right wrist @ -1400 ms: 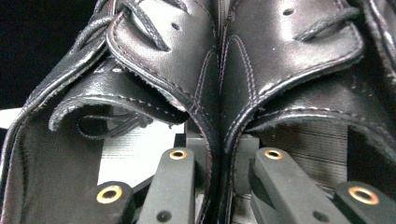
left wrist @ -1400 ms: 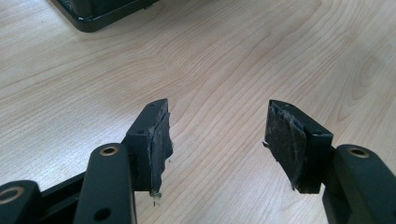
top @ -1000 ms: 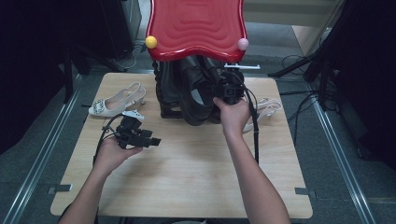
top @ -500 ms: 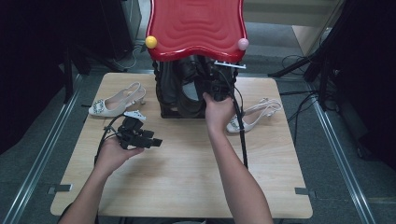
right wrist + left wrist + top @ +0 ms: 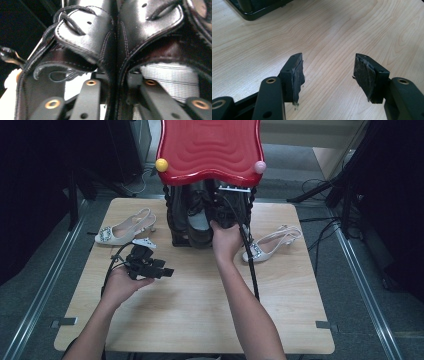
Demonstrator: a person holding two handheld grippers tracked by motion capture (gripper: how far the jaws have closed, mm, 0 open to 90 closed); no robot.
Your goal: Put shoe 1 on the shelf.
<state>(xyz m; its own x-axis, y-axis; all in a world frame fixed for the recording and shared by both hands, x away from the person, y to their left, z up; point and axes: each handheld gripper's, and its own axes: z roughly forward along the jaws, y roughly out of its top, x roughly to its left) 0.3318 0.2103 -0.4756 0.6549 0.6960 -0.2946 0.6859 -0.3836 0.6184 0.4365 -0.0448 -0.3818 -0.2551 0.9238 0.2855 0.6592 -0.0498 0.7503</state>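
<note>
The right gripper (image 5: 218, 215) is reaching into the black rack (image 5: 176, 220) standing at the middle of the counter's (image 5: 200, 305) far edge, under a red wavy-edged top (image 5: 210, 147). Its jaws are straddling the touching collars of a pair of black leather boots (image 5: 112, 42), one jaw inside each boot. The jaws have just been opening, with the leather between them; whether the pads are pressing on it cannot be told.

The left gripper (image 5: 162, 271) is resting in the person's left hand (image 5: 120, 285) over the counter's left half, its jaws standing wide with only bare wood between them.

One pale slingback shoe (image 5: 125, 227) is lying near the far left corner. A second pale slingback shoe (image 5: 272, 242) is lying right of the rack, near the right edge.
</note>
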